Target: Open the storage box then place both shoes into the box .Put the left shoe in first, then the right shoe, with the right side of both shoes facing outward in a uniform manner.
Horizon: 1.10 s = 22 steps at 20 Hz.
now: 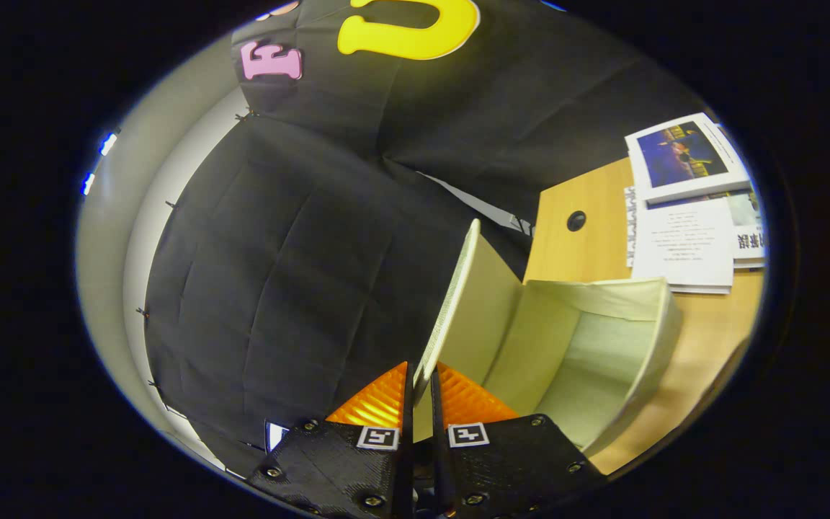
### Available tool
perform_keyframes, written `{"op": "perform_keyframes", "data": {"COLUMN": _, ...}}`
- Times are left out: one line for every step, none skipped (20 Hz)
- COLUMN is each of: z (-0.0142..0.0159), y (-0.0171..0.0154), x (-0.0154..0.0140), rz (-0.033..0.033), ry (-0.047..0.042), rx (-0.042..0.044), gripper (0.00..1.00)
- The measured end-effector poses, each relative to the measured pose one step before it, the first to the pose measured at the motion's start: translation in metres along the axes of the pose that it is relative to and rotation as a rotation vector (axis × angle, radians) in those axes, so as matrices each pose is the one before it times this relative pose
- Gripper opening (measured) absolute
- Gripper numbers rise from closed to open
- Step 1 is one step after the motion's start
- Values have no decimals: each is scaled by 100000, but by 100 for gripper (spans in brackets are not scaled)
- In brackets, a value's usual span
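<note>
- Between the two fingers of the hand-held gripper (pixel 421 393) we see the free edge of the pale cream fabric lid (pixel 451 303) of the storage box; the fingers stand nearly together and both press on that thin panel, so we log the gripper as clamped on the lid.
- Lid stands raised, close to upright, hinged along one side of the pale cream fabric storage box (pixel 663 324), which sits on the light wooden worktop (pixel 588 245) beside the edge nearest the gripper. Interior is exposed and holds nothing we can see.
- Beyond the box, toward the far corner of the worktop, lies a stack of white printed papers and a booklet with a dark blue cover picture (pixel 681 209); a round dark cable hole (pixel 576 220) sits between box and wall.
- Our reading: opening step nearly done, shoes not yet placed.
- Risk 1: the grip is on a narrow strip of edge only; a thin lid could slip out and fall shut.
- Risk 2: pulling further may drag or tip the light, unloaded box, since nothing weighs it down.
- Risk 3: releasing before the lid passes its balance point would let it drop back over the opening.
- Risk 4: a shifted box could push the papers.
</note>
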State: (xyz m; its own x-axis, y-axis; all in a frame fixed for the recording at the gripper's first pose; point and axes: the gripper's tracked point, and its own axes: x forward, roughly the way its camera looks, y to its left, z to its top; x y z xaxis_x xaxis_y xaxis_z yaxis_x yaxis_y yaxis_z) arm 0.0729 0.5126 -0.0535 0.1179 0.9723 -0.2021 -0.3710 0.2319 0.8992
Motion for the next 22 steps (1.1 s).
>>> {"op": "perform_keyframes", "data": {"z": 234, "y": 815, "x": 1248, "rz": 101, "ry": 1038, "rx": -2017, "gripper": 10}}
{"op": "perform_keyframes", "data": {"z": 31, "y": 829, "x": 1222, "rz": 741, "ry": 868, "rx": -1074, "gripper": 11}}
{"op": "perform_keyframes", "data": {"z": -30, "y": 766, "x": 1449, "rz": 375, "ry": 1486, "rx": -333, "gripper": 11}}
{"op": "perform_keyframes", "data": {"z": -59, "y": 487, "x": 1360, "rz": -484, "ry": 1333, "rx": -335, "gripper": 11}}
{"op": "perform_keyframes", "data": {"z": -276, "y": 192, "x": 1273, "rz": -296, "ry": 1175, "rx": -443, "gripper": 11}}
{"op": "perform_keyframes", "data": {"z": -22, "y": 292, "x": 1310, "rz": -135, "ry": 754, "rx": -229, "gripper": 11}}
{"op": "perform_keyframes", "data": {"z": -254, "y": 219, "x": 1324, "rz": -761, "ry": 1138, "rx": -569, "gripper": 11}}
{"op": "perform_keyframes", "data": {"z": -248, "y": 339, "x": 1050, "rz": -666, "ry": 848, "rx": -602, "gripper": 11}}
{"op": "perform_keyframes", "data": {"z": -186, "y": 295, "x": 961, "rz": -323, "ry": 964, "rx": -153, "gripper": 11}}
{"op": "perform_keyframes", "data": {"z": -360, "y": 308, "x": 900, "rz": -374, "ry": 1238, "rx": -253, "gripper": 11}}
{"op": "perform_keyframes", "data": {"z": -241, "y": 215, "x": 623, "rz": -321, "ry": 740, "rx": -319, "gripper": 11}}
{"op": "perform_keyframes", "data": {"z": -96, "y": 142, "x": 502, "rz": -818, "ry": 178, "rx": -408, "gripper": 11}}
{"op": "perform_keyframes", "data": {"z": 94, "y": -64, "x": 240, "rz": -1534, "ry": -244, "rx": -482, "gripper": 11}}
{"op": "perform_keyframes", "data": {"z": -115, "y": -5, "x": -412, "rz": -886, "ry": -485, "rx": -335, "gripper": 11}}
{"op": "perform_keyframes", "data": {"z": 742, "y": -94, "x": -567, "rz": -521, "ry": -2774, "rx": -1742, "gripper": 11}}
{"op": "perform_keyframes", "data": {"z": 267, "y": -556, "x": -387, "rz": -744, "ry": -2401, "rx": -3296, "gripper": 22}}
{"op": "perform_keyframes", "data": {"z": 458, "y": -771, "x": -402, "rz": -1863, "ry": -1246, "rx": -3223, "gripper": 33}}
{"op": "perform_keyframes", "data": {"z": 435, "y": -609, "x": -793, "rz": -2332, "ry": -876, "rx": -3063, "gripper": 50}}
{"op": "perform_keyframes", "data": {"z": 287, "y": -766, "x": -734, "rz": -3293, "ry": -561, "rx": -3197, "gripper": 68}}
{"op": "perform_keyframes", "data": {"z": 126, "y": -705, "x": -956, "rz": -4250, "ry": -321, "rx": -3396, "gripper": 91}}
{"op": "perform_keyframes", "data": {"z": 371, "y": -776, "x": -1749, "rz": -3659, "ry": -624, "rx": -2611, "gripper": 96}}
{"op": "perform_keyframes", "data": {"z": -14, "y": -578, "x": -1054, "rz": -2964, "ry": -1335, "rx": -1342, "gripper": 96}}
